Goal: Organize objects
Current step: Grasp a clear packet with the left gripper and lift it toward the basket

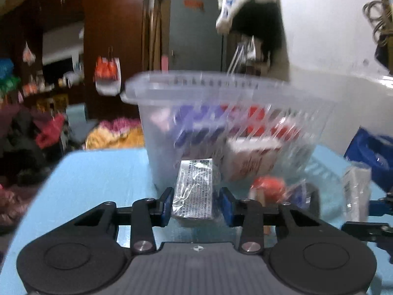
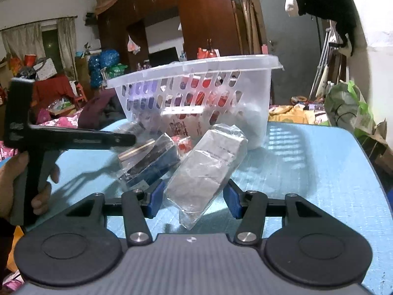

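A clear plastic basket [image 1: 221, 91] holding red, purple and white packets stands on the light blue table; it also shows in the right wrist view [image 2: 196, 73]. My left gripper [image 1: 196, 204] is shut on a small plastic-wrapped printed box [image 1: 195, 189], just in front of the basket. My right gripper [image 2: 195, 198] is open around a grey plastic-wrapped packet [image 2: 208, 162] that leans on the table; the pads [image 2: 156, 196] stand a little apart from it. The same packet appears at the right of the left wrist view [image 1: 356, 191].
A dark blue wrapped box [image 2: 149, 162] and a small red item [image 2: 183, 143] lie before the basket. The left tool and the hand holding it [image 2: 29, 147] are at the left. A blue bag [image 1: 373, 154] sits at the right table edge [image 2: 363, 152]. Cluttered room behind.
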Available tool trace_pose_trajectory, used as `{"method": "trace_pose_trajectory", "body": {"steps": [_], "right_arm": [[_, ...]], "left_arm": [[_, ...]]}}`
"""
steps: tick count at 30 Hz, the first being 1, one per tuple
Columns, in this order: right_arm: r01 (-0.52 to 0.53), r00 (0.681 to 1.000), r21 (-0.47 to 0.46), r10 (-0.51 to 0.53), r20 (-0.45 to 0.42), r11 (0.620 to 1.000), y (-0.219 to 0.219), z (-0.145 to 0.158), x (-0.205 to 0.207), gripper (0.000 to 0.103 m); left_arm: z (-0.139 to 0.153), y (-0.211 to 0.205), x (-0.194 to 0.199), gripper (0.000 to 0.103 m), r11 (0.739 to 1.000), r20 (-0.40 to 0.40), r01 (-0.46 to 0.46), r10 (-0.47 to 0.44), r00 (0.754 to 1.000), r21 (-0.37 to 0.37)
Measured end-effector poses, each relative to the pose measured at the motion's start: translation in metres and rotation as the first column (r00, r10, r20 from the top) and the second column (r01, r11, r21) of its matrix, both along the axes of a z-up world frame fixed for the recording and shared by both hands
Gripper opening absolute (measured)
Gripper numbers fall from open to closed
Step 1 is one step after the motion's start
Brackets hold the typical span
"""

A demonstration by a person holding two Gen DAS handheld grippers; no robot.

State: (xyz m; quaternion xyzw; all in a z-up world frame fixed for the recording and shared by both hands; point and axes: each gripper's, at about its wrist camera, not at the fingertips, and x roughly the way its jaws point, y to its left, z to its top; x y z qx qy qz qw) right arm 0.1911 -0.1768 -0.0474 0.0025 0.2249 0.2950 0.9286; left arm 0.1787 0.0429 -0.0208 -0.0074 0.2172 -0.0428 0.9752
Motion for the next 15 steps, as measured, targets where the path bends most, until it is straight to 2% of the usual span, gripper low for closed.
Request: {"method": "trace_pose_trajectory", "body": {"steps": [9, 15], "right_arm": [[0.017, 1.0, 0.011, -0.017, 0.018, 1.0, -0.001, 0.0, -0.002, 0.056], [0.023, 0.999, 0.02, -0.023, 0.036, 1.0, -0.002, 0.0, -0.005, 0.055]], "left_arm": [[0.003, 0.024, -0.014, 0.044, 0.991, 0.083, 0.007, 0.004, 0.997, -0.136], [0.004, 0.02, -0.019, 0.044, 0.99, 0.138, 0.037, -0.018, 0.99, -0.134]]}}
